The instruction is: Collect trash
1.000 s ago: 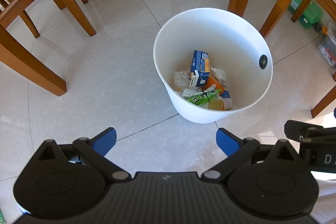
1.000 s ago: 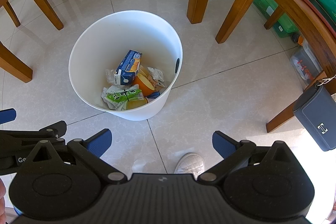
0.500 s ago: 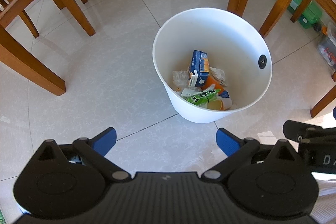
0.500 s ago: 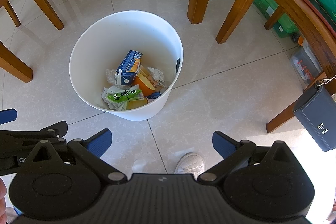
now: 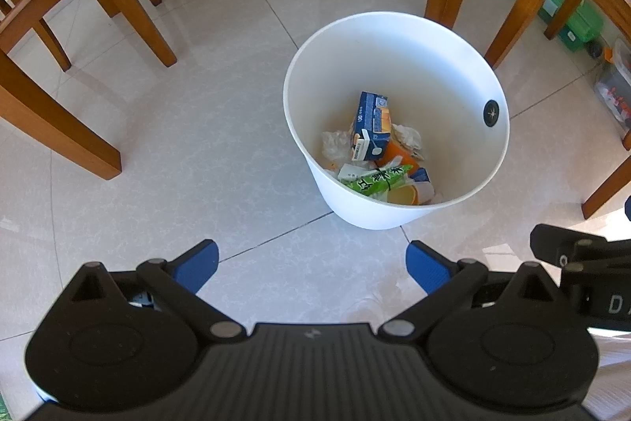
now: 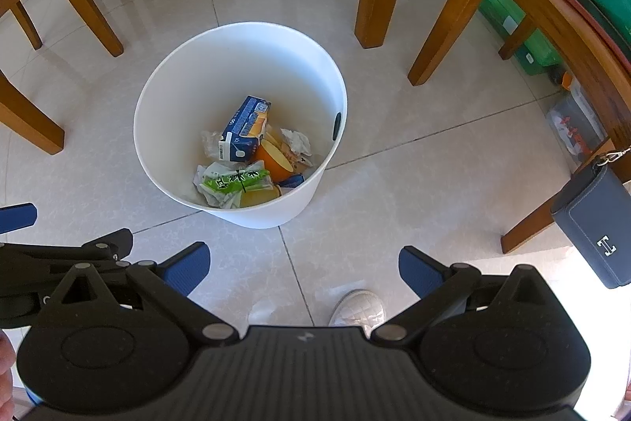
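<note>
Ahead of spread left claw (image 5: 311, 267): white bin (image 5: 453, 66), trash inside.

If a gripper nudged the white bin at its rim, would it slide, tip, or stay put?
The white bin would probably slide: it stands on glossy floor tile and looks like thin plastic. It is likely light, holding only a shallow layer: a blue carton, a green wrapper, crumpled paper. Its narrower base could let a hard push at the rim tip it.

Low at the right edge of the left wrist view, the other gripper's black body (image 5: 603, 298) carries white letters "D A" (cut off there). The navy pouch (image 6: 595, 227) at the right wrist view's right edge bears a silver "H"-shaped emblem. The green wrapper (image 6: 236, 180) in the bin shows dark characters too small to read.
</note>
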Tool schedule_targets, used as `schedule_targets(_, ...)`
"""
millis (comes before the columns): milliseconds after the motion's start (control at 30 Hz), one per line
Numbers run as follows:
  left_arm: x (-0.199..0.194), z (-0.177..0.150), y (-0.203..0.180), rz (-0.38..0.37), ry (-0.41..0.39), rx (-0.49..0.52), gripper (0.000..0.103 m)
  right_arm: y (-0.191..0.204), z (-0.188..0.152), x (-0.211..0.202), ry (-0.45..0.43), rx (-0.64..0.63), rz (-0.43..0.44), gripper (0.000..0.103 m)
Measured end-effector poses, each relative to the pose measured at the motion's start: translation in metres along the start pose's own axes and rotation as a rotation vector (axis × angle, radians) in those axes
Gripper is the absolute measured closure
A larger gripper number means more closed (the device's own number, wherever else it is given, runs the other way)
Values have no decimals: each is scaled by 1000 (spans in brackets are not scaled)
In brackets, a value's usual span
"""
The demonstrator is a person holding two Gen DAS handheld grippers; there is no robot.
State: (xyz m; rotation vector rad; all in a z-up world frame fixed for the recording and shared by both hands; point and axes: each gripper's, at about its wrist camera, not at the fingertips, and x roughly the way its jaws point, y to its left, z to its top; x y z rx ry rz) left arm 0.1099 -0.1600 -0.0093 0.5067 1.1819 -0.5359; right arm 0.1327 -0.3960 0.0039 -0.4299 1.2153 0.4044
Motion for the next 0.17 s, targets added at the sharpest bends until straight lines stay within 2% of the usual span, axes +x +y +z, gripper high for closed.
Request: schedule_targets(167, 2, 1, -1, 0, 4, 2, 2, 0, 1, -1, -2, 0, 8, 0)
